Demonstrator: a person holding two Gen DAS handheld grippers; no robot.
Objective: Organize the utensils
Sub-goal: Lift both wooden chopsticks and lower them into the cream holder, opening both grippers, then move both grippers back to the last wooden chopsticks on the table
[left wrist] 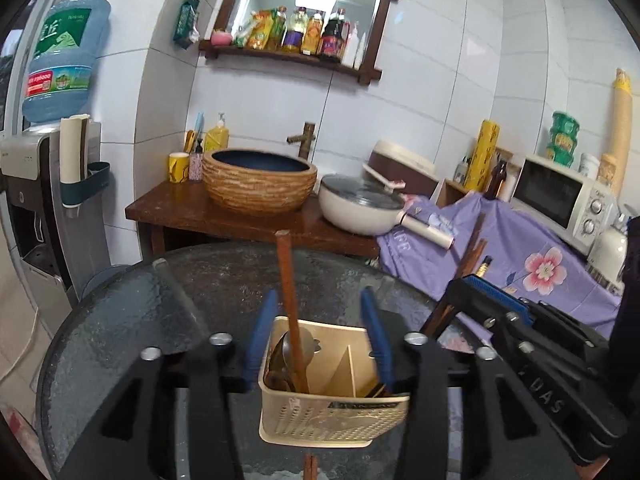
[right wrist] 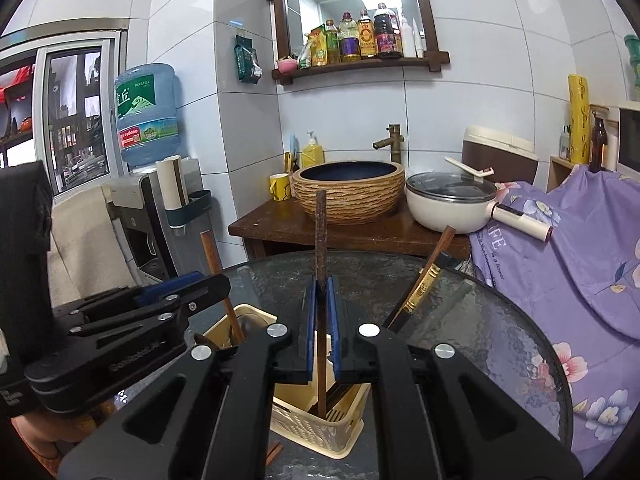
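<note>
- the round dark glass surface (left wrist: 132, 320) fills the lower half of both views; it looks hard and slick, so anything light on it would likely slide under a sideways push.
- the beige plastic basket (left wrist: 332, 420), with perforated walls and inner dividers, stands on that surface at lower centre of the left wrist view. it looks light and thin-walled, so i judge it would tip or skate easily if a stick is pushed against its rim.
- the left gripper (left wrist: 320, 340) is spread wide, its blue pads on either side of the basket; whether they touch its walls i cannot tell. it grasps nothing else.
- the right gripper (right wrist: 321, 320) is clenched on one brown chopstick (right wrist: 321, 236), held about upright at centre of the right wrist view, its lower end down inside the basket's right compartment.
- that chopstick looks thin, stiff, light and smooth; a hold near mid-length, as now, seems to keep it from swinging, though it could slip lengthwise through the pads.
- a spoon (left wrist: 290, 350) and another brown stick (left wrist: 290, 300) stand in the basket's left compartment.
- a dark chopstick with a gold band (right wrist: 420, 288) leans out toward the right of the right wrist view.
- more reddish sticks (right wrist: 274, 450) lie on the surface just below the basket, a harder pick since they lie flat.
</note>
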